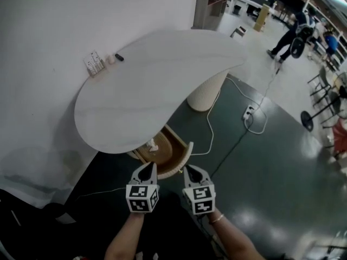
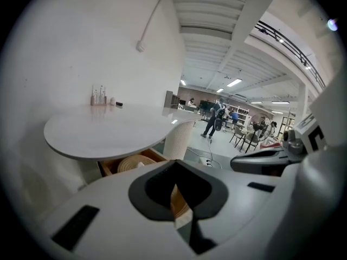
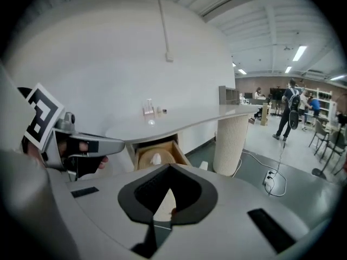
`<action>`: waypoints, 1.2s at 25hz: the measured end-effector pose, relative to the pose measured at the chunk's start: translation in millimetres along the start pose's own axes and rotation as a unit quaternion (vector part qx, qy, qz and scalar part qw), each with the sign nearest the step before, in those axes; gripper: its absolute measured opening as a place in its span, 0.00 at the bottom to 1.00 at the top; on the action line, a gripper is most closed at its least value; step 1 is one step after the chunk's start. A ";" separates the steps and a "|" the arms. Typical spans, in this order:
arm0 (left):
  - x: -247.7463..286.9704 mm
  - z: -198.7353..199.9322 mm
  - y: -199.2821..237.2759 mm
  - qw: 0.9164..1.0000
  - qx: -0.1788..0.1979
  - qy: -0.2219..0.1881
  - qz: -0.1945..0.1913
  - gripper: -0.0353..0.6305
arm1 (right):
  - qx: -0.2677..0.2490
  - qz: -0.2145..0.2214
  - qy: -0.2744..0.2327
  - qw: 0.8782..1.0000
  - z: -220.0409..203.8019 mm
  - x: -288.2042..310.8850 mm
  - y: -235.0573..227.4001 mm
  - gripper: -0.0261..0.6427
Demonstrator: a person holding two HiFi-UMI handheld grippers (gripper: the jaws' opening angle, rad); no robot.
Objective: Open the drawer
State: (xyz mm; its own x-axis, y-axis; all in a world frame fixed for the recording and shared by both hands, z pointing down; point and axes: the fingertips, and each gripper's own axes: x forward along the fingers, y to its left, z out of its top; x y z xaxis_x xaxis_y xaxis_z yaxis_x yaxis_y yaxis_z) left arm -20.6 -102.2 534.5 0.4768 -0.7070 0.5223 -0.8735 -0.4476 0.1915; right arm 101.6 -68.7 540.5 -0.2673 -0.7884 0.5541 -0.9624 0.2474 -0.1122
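Wooden drawer (image 1: 172, 145) just beyond right hand-held gripper (image 1: 188, 169)

Tabletop (image 1: 152, 85) low over open drawer (image 1: 177, 144)

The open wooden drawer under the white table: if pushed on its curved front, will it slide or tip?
Probably slide: the open wooden drawer sits partly under the white tabletop. It looks stiff, with thick wooden walls. The small white object inside may shift.

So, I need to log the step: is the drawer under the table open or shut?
Open. The drawer juts out from under the tabletop, its wooden inside showing.
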 end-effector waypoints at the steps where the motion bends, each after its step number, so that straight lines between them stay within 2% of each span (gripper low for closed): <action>1: -3.1 3.1 0.5 1.000 0.003 -0.004 0.001 0.06 | 0.000 0.001 -0.012 1.000 7.6 -3.0 0.8 0.05; 6: -16.7 18.4 5.7 1.000 0.011 -0.025 0.008 0.06 | -0.016 0.000 -0.078 0.997 45.2 -20.4 3.4 0.05; 10: -29.4 33.5 9.8 0.999 0.016 -0.045 0.014 0.06 | -0.020 -0.008 -0.112 0.994 65.7 -33.3 -1.7 0.04; 19: -56.4 62.6 18.6 0.995 0.032 -0.088 0.026 0.06 | -0.014 -0.007 -0.159 0.987 94.8 -53.9 -5.4 0.04; 30: -72.2 76.5 27.5 0.993 0.032 -0.110 0.036 0.06 | -0.020 -0.009 -0.180 0.983 110.7 -60.9 -10.0 0.04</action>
State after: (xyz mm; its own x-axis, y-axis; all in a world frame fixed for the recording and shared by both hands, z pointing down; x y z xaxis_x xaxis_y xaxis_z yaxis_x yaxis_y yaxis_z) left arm -71.5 -105.4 438.6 0.4303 -0.8372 0.3377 -0.9010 -0.4212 0.1040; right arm 122.1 -85.5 416.6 -0.2570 -0.9392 0.2275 -0.9664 0.2479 -0.0681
